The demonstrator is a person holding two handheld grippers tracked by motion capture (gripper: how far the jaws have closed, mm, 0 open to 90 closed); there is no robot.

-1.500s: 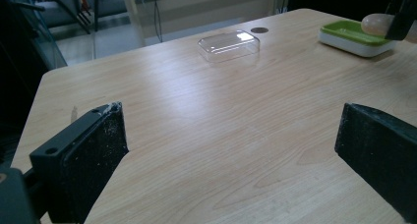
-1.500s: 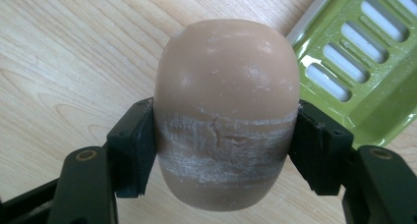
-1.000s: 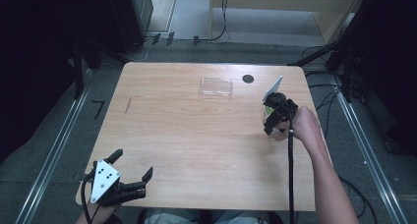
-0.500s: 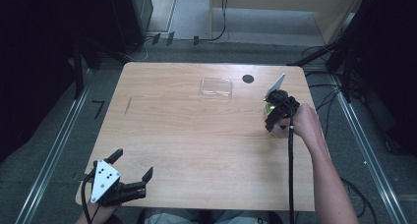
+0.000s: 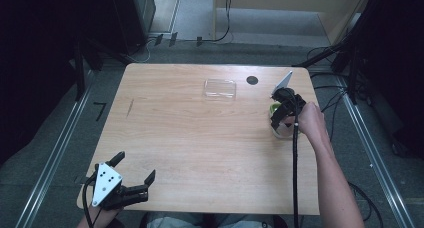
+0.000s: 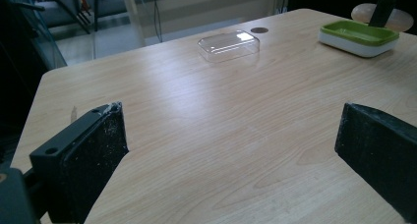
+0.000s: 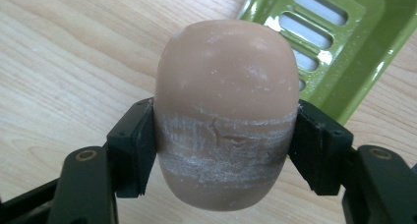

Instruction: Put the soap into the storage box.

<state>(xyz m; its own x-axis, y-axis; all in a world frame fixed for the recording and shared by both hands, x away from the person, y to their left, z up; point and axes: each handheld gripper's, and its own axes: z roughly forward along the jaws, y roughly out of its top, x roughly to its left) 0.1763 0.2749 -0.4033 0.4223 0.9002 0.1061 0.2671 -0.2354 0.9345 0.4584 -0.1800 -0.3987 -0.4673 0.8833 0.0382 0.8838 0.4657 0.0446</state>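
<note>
The right gripper [image 7: 223,150] is clamping a tan soap bar [image 7: 226,111] between its jaws, holding it just beside and above the green soap dish [image 7: 339,42]. The step looks like placing the bar: next, centring it over the dish's slotted tray and lowering. Well apart from the dish, the left gripper [image 5: 131,175] is resting wide open and empty.

We are seeing the tabletop [image 5: 200,138] lying evenly lit while the room is sinking into dark at nine and three o'clock; glare is streaking the left gripper view.
</note>
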